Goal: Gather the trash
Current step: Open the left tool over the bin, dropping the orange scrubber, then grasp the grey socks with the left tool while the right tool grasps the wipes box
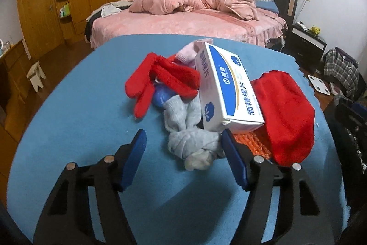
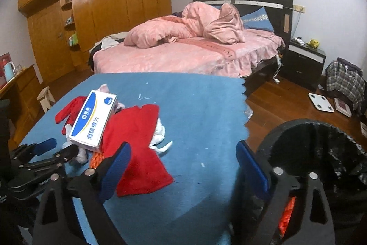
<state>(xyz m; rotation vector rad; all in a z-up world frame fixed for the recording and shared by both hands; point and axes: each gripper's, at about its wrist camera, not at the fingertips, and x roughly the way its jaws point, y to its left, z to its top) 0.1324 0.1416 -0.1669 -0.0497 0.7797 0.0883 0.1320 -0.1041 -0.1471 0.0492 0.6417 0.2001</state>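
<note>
One white-and-blue box is counted, one red cloth, one pair of red gloves, one knotted grey sock bundle, one pink sock, one orange wrapper, and one black-lined bin.
</note>
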